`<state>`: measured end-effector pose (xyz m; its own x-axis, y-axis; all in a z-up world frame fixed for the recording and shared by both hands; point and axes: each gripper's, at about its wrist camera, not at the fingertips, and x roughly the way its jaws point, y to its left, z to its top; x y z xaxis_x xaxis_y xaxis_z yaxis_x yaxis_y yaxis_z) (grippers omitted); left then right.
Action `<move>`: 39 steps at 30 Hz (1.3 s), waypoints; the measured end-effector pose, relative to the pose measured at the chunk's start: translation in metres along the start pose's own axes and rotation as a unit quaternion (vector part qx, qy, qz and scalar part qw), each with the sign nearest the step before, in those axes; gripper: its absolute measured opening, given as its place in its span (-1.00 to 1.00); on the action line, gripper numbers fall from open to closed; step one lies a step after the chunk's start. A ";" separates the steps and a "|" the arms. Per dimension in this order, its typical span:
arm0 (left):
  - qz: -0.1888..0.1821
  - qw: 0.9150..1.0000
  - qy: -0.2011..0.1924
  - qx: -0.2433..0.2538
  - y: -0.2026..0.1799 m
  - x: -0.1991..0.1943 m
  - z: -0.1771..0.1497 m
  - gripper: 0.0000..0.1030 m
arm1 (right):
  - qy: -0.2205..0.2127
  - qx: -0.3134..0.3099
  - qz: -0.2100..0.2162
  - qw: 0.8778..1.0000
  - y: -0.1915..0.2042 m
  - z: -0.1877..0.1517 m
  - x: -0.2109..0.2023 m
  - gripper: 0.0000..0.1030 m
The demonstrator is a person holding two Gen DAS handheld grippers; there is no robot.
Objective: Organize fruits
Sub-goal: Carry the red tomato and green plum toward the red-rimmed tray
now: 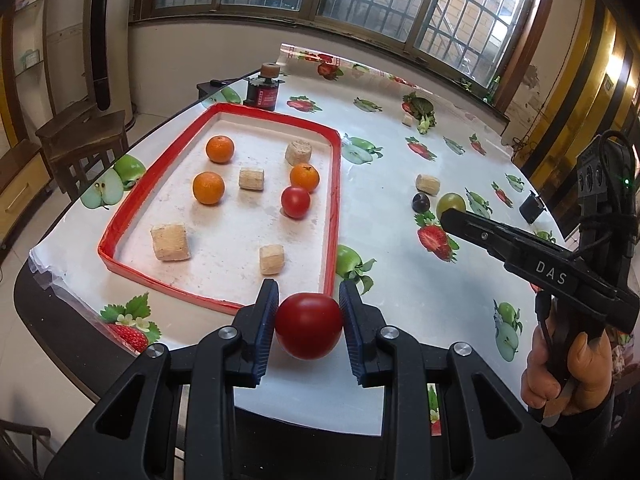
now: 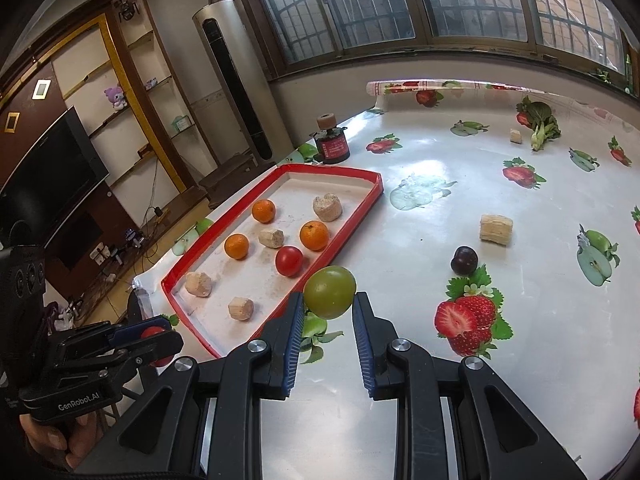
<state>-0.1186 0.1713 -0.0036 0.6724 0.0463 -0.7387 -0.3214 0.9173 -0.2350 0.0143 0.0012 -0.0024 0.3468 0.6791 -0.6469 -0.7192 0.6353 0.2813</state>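
Note:
My left gripper (image 1: 309, 312) is shut on a red tomato (image 1: 308, 326), held just above the near rim of the red-edged tray (image 1: 335, 216). In the tray lie three oranges (image 1: 208, 187), another red tomato (image 1: 295, 201) and several beige chunks (image 1: 170, 242). My right gripper (image 2: 328, 304) is shut on a green round fruit (image 2: 330, 292), held off the table to the right of the tray (image 2: 352, 220). A dark plum (image 2: 464, 260) rests on the tablecloth beyond it. The left gripper (image 2: 148, 336) shows at lower left in the right wrist view.
A beige chunk (image 2: 496, 229) lies on the fruit-print tablecloth past the plum. A dark jar with a cork top (image 2: 332, 140) stands behind the tray. Leafy greens (image 2: 540, 120) and a small chunk (image 2: 516, 135) sit at the far right. Wooden stools (image 1: 86, 136) stand left of the table.

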 end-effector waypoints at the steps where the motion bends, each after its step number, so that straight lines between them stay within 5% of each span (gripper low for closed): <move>1: 0.001 1.000 -0.001 -0.001 0.002 0.000 0.001 -0.44 | 0.001 -0.001 0.001 1.000 0.002 0.000 0.001 -0.51; 39: 0.035 0.999 -0.021 -0.035 0.062 0.008 0.035 -0.44 | 0.037 -0.042 0.023 0.998 0.051 0.008 0.045 -0.51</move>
<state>-0.1101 0.2425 -0.0018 0.6731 0.1271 -0.7286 -0.4135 0.8814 -0.2283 -0.0019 0.0668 -0.0111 0.2695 0.6752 -0.6866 -0.7820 0.5696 0.2532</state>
